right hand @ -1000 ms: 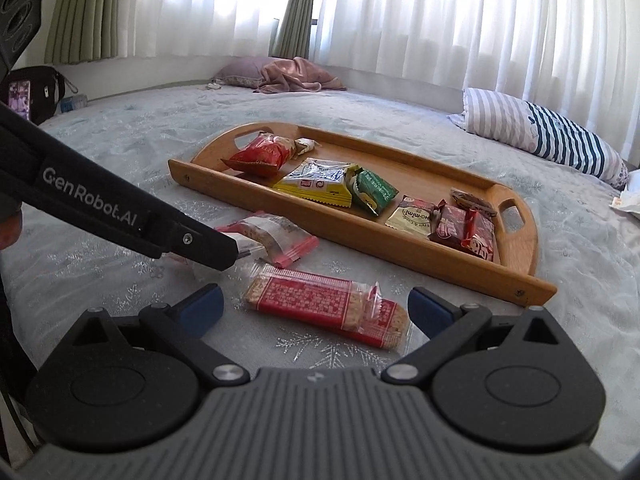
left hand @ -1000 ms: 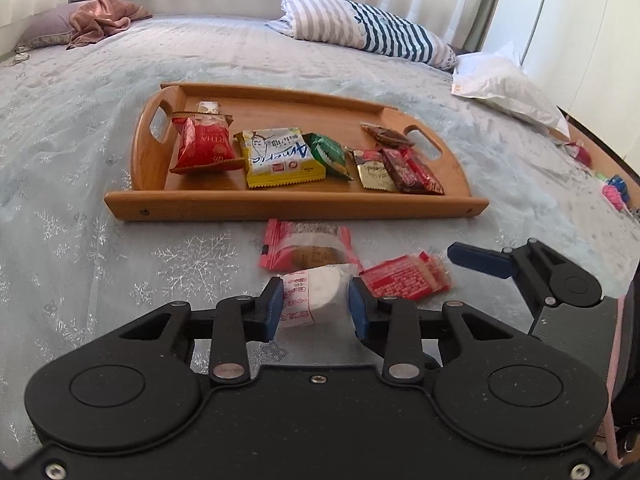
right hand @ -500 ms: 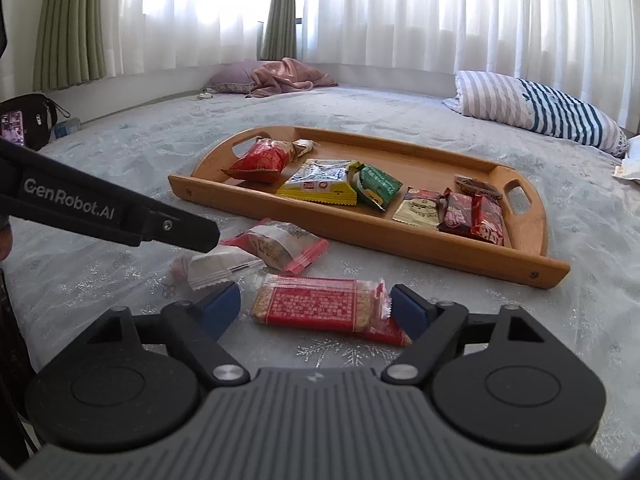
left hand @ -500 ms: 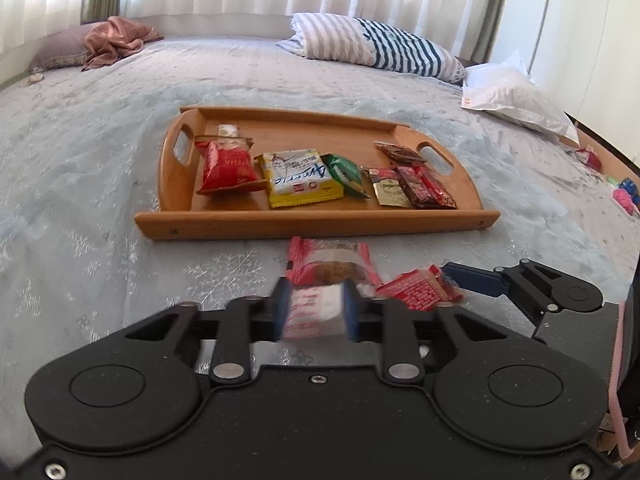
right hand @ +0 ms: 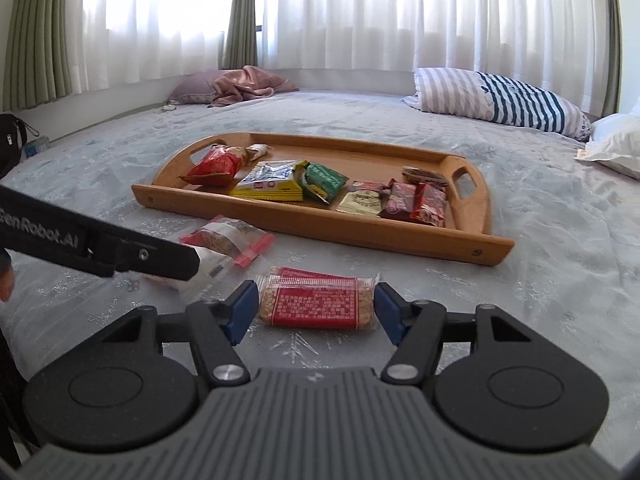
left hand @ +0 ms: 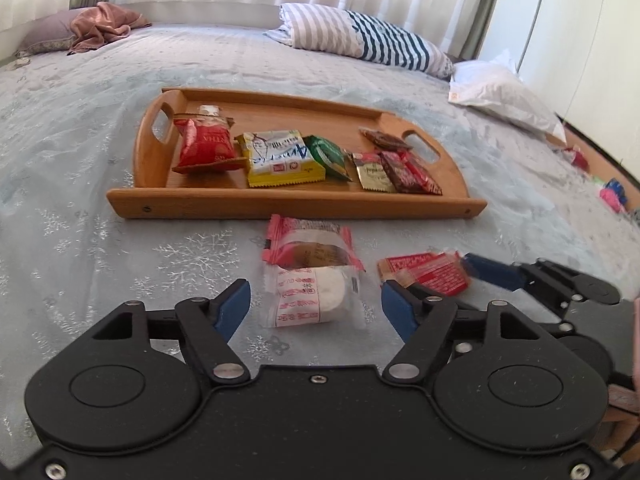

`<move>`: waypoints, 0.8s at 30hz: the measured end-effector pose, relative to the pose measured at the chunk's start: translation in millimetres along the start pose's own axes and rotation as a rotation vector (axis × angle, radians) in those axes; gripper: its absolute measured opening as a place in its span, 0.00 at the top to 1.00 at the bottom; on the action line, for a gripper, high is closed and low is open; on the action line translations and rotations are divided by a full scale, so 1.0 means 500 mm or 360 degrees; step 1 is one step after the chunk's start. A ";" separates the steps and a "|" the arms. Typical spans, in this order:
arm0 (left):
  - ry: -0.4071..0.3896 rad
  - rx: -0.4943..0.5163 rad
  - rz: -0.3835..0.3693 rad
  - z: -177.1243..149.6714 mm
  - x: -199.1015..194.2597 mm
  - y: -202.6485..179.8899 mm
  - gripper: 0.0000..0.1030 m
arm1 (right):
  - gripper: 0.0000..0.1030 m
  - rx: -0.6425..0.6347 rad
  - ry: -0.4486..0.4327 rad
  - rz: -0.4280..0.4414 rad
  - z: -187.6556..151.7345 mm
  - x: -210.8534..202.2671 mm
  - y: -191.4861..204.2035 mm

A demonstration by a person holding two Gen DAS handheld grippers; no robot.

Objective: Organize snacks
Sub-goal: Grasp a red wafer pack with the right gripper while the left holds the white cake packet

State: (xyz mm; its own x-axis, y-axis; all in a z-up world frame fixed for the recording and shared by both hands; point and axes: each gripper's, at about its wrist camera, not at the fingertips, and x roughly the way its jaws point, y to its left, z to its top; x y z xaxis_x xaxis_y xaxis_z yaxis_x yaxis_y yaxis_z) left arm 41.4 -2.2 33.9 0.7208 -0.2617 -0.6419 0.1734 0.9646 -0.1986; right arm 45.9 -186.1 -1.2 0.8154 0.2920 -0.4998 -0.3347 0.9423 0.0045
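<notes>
A wooden tray (left hand: 304, 202) (right hand: 400, 240) on the bed holds several snack packets. Three snacks lie on the bedspread in front of it. My left gripper (left hand: 316, 308) is open, its pads on either side of a white round cake packet (left hand: 316, 294), which lies on the bed. A pink-edged cake packet (left hand: 310, 244) (right hand: 230, 236) lies just beyond it. My right gripper (right hand: 316, 310) is open around a red cracker packet (right hand: 318, 302) (left hand: 426, 274) lying on the bed; its pads stand close to the packet's two ends.
A striped pillow (left hand: 368, 42) and a white pillow (left hand: 504, 100) lie at the far right of the bed. A pink cloth on a mauve pillow (left hand: 100, 26) lies far left. Small items (left hand: 612, 194) sit at the bed's right edge.
My left gripper was shut on the white cake packet and lifting it; now it is open and the packet lies on the bed. My right gripper has narrowed around the red cracker packet.
</notes>
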 end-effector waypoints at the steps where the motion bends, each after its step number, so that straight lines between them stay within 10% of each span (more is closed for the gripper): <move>1: 0.0002 0.0008 0.0011 -0.001 0.005 -0.004 0.31 | 0.36 0.0014 -0.0007 -0.0003 -0.001 -0.002 -0.003; 11: -0.0056 0.0152 0.0154 -0.018 0.024 -0.039 0.60 | 0.36 0.0060 -0.0060 -0.0033 -0.008 -0.009 -0.012; 24: -0.0096 0.0138 0.0144 0.002 -0.016 -0.039 0.64 | 0.36 0.0113 -0.0109 -0.0054 0.006 -0.019 -0.021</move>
State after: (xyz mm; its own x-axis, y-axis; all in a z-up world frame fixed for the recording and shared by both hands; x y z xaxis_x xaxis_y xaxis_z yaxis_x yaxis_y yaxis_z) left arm 33.0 -18.6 43.6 0.7748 -0.1735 -0.6080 0.1611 0.9840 -0.0754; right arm 43.4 -198.4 6.2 0.8568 0.2681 -0.4405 -0.2741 0.9603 0.0514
